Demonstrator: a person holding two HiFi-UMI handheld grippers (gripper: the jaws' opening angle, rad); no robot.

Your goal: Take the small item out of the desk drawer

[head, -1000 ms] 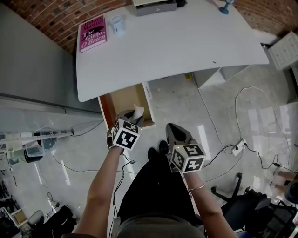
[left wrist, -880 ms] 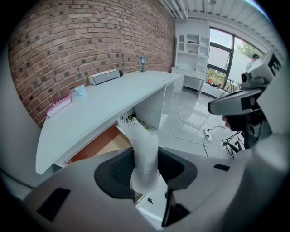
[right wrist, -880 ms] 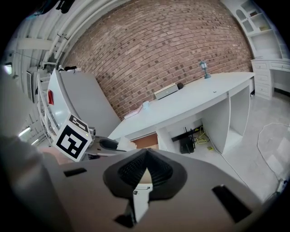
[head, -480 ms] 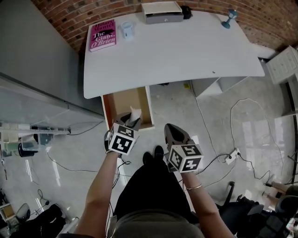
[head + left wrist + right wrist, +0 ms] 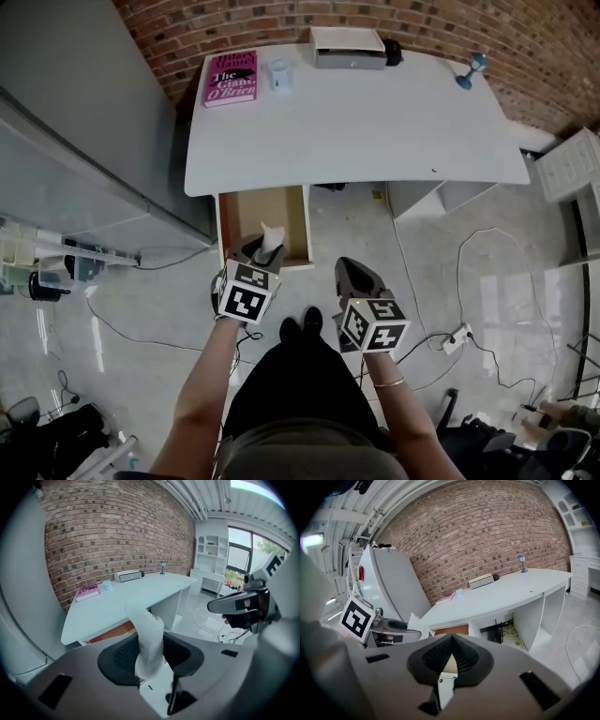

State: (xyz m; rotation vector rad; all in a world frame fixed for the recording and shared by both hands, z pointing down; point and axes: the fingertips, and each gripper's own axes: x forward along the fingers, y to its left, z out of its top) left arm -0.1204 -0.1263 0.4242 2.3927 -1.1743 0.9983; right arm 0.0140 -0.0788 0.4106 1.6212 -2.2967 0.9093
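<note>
L gripper point(image 5: 265, 246) has come up a bit since a sec ago, item point(image 5: 272, 234) w/ it. Its jaws clamp the white item point(image 5: 149, 639), poss. a tissue wad, above the open drawer's point(image 5: 242, 208) front edge. R gripper point(image 5: 450, 660) closed, empty, just beside. Desk point(image 5: 356, 122) beyond, book point(image 5: 231, 78) at far corner

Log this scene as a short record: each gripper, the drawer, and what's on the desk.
left gripper: shut on white item
right gripper: shut, empty
drawer: open, under the desk's left end; nothing else seen inside
desk: white; book, cup and grey box along the back edge
task status: white item appears lifted out of the drawer, held up in front of the desk
</note>
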